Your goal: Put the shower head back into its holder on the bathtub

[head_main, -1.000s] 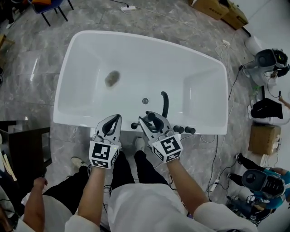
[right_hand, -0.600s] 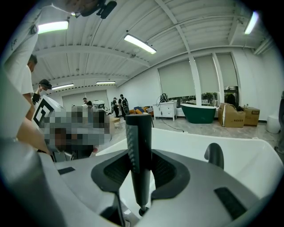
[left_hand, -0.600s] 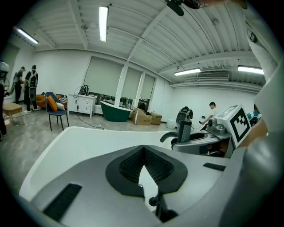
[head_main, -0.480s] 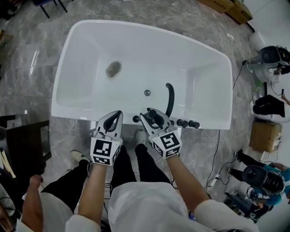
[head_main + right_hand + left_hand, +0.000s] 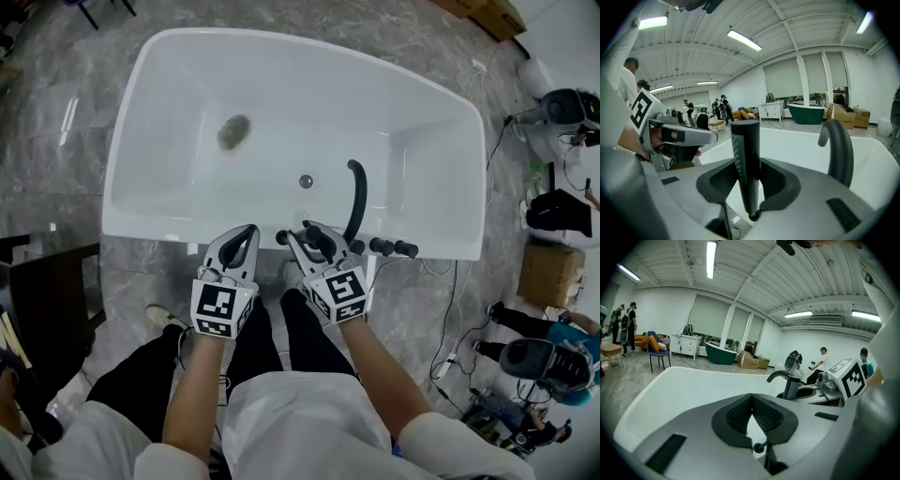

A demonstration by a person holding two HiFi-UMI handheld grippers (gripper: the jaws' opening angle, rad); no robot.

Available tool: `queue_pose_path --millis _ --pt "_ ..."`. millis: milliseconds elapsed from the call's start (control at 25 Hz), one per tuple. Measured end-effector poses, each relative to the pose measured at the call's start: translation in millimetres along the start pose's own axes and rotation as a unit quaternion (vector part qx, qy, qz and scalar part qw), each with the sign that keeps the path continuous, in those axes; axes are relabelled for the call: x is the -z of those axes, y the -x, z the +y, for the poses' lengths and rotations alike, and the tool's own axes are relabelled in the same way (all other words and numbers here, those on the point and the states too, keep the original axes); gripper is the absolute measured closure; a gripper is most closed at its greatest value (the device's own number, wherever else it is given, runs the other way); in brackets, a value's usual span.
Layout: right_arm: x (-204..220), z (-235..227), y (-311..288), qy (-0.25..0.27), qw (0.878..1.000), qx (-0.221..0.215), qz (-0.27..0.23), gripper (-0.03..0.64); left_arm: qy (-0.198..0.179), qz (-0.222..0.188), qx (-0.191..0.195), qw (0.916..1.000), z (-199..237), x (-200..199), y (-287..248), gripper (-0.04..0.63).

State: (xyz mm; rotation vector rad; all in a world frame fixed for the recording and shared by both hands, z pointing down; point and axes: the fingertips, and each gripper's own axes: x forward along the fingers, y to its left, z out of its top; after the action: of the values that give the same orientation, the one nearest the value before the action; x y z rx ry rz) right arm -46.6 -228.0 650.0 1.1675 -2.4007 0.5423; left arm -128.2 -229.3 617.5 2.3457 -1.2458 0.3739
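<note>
**Two grippers at bathtub [image 5: 141,230] rim**

Right gripper [image 5: 305,234] pinches black shower head [image 5: 745,159], upright between its pads; curved spout [image 5: 839,150] just beyond. Left gripper [image 5: 751,401] alongside, pads pressed together, empty. Shower head's lower end possibly touching rim; unclear.

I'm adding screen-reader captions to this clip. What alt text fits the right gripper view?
The right gripper clamps a black cylindrical shower head upright between its fingers. A curved black tap spout rises at right, with the white bathtub beyond and the left gripper at left.
</note>
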Motion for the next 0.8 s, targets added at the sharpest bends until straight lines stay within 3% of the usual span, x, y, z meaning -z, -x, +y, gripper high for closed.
queue_pose_path --millis 800 --pt "64 -9 -28 -0.03 0.997 0.061 0.036 0.474 0.007 0.013 0.015 0.9998 8 29 -3 0.586"
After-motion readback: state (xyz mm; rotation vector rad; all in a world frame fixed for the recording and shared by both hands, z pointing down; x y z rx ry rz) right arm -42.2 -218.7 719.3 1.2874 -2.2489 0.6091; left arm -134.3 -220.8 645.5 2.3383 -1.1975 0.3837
